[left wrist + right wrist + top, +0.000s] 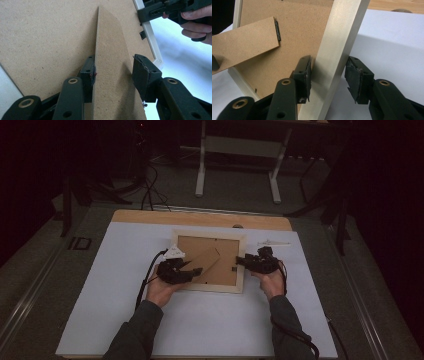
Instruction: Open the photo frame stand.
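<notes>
Lying face down on the white table (125, 320), the picture frame (241, 262) shows its brown backing board. The left gripper (113, 72) straddles the raised stand flap (110, 50), jaws spread, one pad touching it. The right gripper (328, 75) straddles the frame's pale right rail, jaws apart, not clamped.

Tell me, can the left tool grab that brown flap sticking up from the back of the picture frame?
Probably yes. The left tool is open with the flap already standing between its jaws, touching one. Nothing blocks it; the right tool is over at the frame's side rail.
</notes>
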Demonstrator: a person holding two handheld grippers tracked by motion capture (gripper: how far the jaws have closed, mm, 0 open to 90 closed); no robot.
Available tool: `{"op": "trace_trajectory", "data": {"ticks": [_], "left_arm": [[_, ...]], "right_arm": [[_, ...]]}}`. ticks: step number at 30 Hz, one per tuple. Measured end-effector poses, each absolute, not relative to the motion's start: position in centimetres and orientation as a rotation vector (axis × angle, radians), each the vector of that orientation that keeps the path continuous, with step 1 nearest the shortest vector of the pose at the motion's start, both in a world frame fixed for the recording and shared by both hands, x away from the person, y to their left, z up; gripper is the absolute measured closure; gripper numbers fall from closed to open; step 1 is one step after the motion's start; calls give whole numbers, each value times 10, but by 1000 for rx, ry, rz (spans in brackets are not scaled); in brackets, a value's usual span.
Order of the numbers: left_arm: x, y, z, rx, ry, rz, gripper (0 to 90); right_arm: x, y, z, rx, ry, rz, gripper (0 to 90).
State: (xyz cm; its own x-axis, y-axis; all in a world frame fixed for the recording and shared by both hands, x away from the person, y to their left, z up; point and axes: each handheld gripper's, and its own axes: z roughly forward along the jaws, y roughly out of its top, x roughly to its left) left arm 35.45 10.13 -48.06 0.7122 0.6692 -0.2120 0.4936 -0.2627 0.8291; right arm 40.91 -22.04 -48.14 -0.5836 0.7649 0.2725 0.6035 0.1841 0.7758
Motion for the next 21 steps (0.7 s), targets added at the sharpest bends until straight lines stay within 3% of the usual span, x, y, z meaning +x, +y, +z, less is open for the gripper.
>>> {"op": "trace_trajectory", "data": {"ticks": [7,21], "left_arm": [[357,103,-480,1971,905,183,585],[355,99,-476,1998,875,248,616]], "right_arm": [[408,-220,-481,1314,2269,1370,566],[407,-220,-474,1304,2241,1371,580]]}}
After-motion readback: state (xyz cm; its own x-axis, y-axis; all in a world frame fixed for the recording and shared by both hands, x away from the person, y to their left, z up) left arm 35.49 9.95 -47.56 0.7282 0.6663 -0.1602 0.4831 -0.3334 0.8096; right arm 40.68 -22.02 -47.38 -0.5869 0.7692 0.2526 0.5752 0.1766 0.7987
